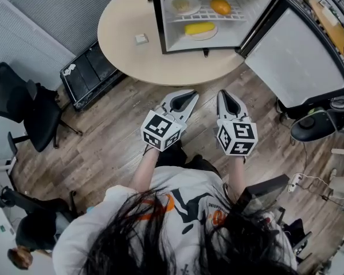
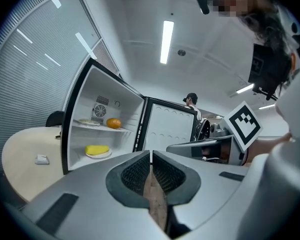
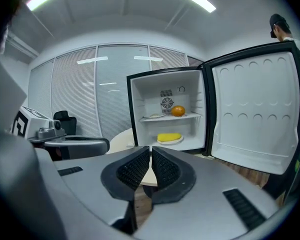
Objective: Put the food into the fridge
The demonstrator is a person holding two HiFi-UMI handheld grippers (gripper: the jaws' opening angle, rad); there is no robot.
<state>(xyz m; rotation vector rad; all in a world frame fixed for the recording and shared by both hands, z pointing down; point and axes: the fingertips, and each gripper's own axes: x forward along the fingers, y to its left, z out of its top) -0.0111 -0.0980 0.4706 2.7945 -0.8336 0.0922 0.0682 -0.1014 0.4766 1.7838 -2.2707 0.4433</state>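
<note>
Grey left gripper (image 1: 189, 99) and right gripper (image 1: 226, 99), both closed and empty, hover before the round table (image 1: 126, 44), where orange (image 1: 221, 6) and yellow food (image 1: 199, 28) sit inside the open fridge (image 1: 167, 33), whose door (image 1: 295, 56) likely needs a gentle push.

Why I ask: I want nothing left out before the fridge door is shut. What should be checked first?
1. Orange fruit inside the fridge: ok.
2. Yellow food inside, lower down: ok.
3. Left gripper jaws together, empty: ok.
4. Right gripper jaws together, empty: ok.
5. Fridge door open, swing path free: cannot tell.
6. No food left on the table: cannot tell; a small white thing lies there.
</note>
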